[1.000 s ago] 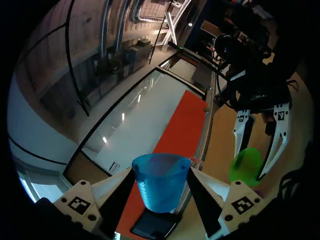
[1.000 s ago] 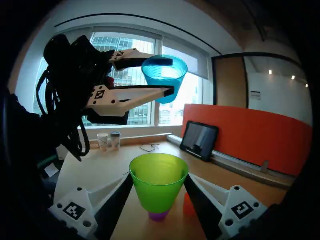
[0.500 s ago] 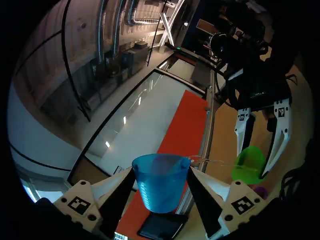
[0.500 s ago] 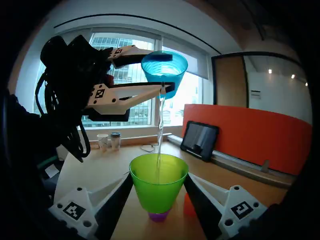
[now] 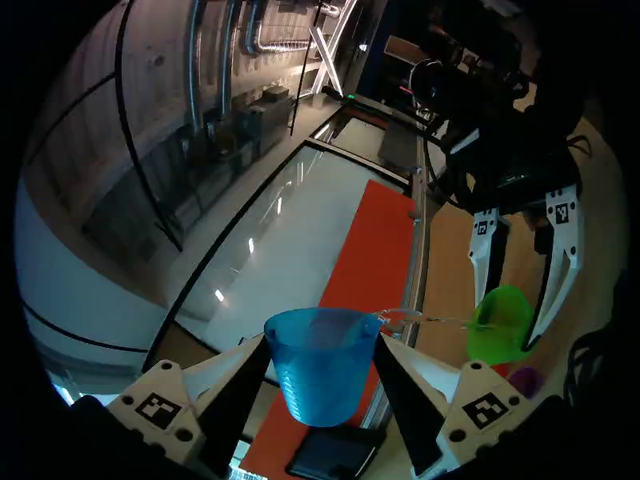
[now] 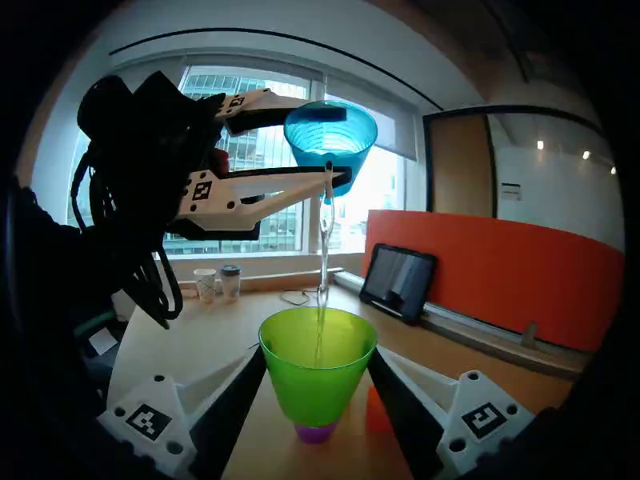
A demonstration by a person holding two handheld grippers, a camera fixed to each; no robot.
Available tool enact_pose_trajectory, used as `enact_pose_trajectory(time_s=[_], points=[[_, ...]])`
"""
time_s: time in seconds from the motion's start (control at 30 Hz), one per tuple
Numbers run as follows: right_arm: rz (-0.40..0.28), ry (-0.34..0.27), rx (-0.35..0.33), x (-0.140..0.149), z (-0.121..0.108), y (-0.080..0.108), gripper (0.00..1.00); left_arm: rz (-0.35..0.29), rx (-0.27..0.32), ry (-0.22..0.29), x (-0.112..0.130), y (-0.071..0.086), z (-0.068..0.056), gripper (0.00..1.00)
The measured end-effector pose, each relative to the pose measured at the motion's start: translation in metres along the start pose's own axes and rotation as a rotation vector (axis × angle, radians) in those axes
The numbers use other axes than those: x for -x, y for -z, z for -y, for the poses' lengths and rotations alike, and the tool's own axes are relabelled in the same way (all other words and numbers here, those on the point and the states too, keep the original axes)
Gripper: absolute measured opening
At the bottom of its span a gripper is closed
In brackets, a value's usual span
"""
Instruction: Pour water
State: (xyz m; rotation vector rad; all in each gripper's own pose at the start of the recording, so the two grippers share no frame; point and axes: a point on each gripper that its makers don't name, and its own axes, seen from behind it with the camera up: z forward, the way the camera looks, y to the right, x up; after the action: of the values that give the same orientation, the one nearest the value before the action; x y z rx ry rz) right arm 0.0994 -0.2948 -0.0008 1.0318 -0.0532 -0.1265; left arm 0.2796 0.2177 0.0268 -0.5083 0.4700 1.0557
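Observation:
My left gripper [image 5: 322, 376] is shut on a translucent blue cup [image 5: 322, 366], tipped on its side. In the right gripper view that blue cup [image 6: 330, 144] hangs high between the left gripper's white fingers [image 6: 264, 188]. A thin stream of water [image 6: 322, 248] falls from its rim into a green cup [image 6: 317, 364]. My right gripper [image 6: 317, 384] is shut on this upright green cup, just above the wooden desk. The left gripper view shows the green cup [image 5: 499, 324] and the right gripper [image 5: 520, 316] farther off, with the stream [image 5: 428, 320] reaching it.
A purple cup [image 6: 314, 433] and an orange cup [image 6: 376, 410] stand on the wooden desk [image 6: 208, 336] behind the green one. A dark tablet [image 6: 398, 280] leans against an orange partition [image 6: 512, 272]. Two small cups [image 6: 218, 282] sit by the window.
One second ago no water was falling; a stream then began and still runs from the blue cup into the green cup. Both grippers have hardly moved.

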Motion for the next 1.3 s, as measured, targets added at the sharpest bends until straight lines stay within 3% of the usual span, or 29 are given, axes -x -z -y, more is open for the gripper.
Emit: enact_pose_trajectory(time_s=[0.37,1.3], points=[[-0.005,0.006,0.004,-0.002,0.0,0.002,0.9,0.003,-0.007,-0.062,-0.004,0.003,-0.001,0.86],[-0.021,0.012,0.007,-0.011,-0.001,0.004,0.9,-0.011,-0.039,-0.191,-0.018,0.0,0.015,0.86]])
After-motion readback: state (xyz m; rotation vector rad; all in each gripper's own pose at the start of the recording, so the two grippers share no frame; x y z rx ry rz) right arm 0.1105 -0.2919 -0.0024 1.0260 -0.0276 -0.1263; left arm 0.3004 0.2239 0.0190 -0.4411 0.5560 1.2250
